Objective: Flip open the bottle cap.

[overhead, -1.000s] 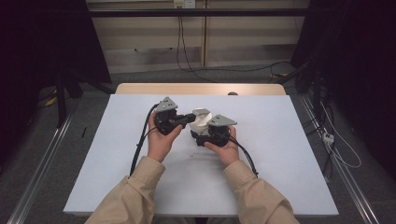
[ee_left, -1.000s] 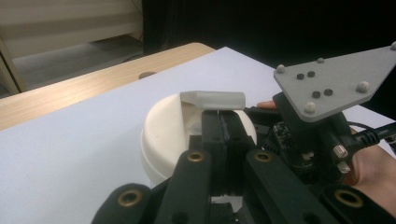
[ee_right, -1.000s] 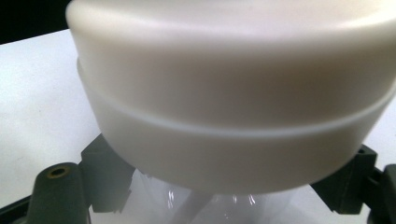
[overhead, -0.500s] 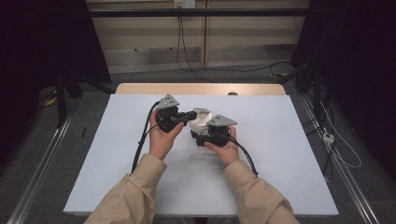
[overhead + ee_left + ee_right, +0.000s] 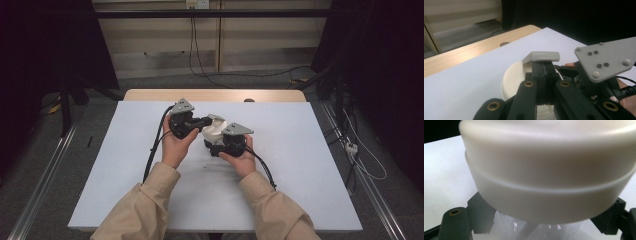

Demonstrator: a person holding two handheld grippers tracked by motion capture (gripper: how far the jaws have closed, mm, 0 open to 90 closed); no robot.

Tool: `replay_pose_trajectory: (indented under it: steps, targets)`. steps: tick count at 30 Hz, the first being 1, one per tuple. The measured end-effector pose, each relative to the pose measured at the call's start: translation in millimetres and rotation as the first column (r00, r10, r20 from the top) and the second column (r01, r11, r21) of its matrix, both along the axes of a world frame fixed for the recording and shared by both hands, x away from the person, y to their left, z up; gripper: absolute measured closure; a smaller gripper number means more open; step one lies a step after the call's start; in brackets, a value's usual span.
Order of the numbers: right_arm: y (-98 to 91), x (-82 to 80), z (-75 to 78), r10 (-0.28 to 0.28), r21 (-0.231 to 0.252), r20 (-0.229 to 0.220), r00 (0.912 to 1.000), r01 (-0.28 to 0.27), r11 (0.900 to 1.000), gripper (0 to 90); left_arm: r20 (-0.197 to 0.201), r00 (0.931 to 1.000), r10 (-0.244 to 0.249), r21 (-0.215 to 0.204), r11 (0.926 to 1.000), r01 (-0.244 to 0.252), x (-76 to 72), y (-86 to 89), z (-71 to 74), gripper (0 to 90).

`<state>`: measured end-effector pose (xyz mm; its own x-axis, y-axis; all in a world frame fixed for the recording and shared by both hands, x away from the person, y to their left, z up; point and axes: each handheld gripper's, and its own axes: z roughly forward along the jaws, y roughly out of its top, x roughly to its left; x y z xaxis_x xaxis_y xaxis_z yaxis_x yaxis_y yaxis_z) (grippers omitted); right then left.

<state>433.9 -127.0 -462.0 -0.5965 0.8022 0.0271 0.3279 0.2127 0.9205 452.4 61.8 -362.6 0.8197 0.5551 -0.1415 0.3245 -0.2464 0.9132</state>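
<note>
A small clear bottle with a wide white cap is held just above the middle of the white table. My right gripper is shut on the clear body under the cap; its black fingers press on both sides. A grey flat pump head stands on top of the cap. My left gripper comes in from the left, jaws together, shut on the stem just under the grey head. Both hands sit close together.
The right gripper's grey three-cornered plate sits close beside the left jaws. The white sheet leaves a strip of wooden tabletop bare at the far edge. Black cables trail back along both forearms. Dark floor and rails surround the table.
</note>
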Motion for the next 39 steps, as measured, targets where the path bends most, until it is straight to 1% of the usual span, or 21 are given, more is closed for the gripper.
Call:
replay_pose_trajectory:
  steps: [22,36,39]
  targets:
    - [0.0,0.1,0.0,0.0,-0.001,0.0,1.0,0.0,1.0,19.1,0.001,1.0,0.002,0.014,0.9999,-0.002,6.2,-9.4,7.6,90.0]
    - [-0.1,0.3,0.0,-0.001,-0.001,0.0,1.0,0.001,1.0,19.1,-0.002,1.0,0.007,0.015,0.9999,-0.007,10.0,-14.1,9.4,90.0]
    - [-0.1,0.3,0.0,-0.001,-0.001,0.0,1.0,0.001,1.0,19.1,-0.004,1.0,0.007,0.021,0.9998,-0.007,10.8,-15.1,9.0,90.0]
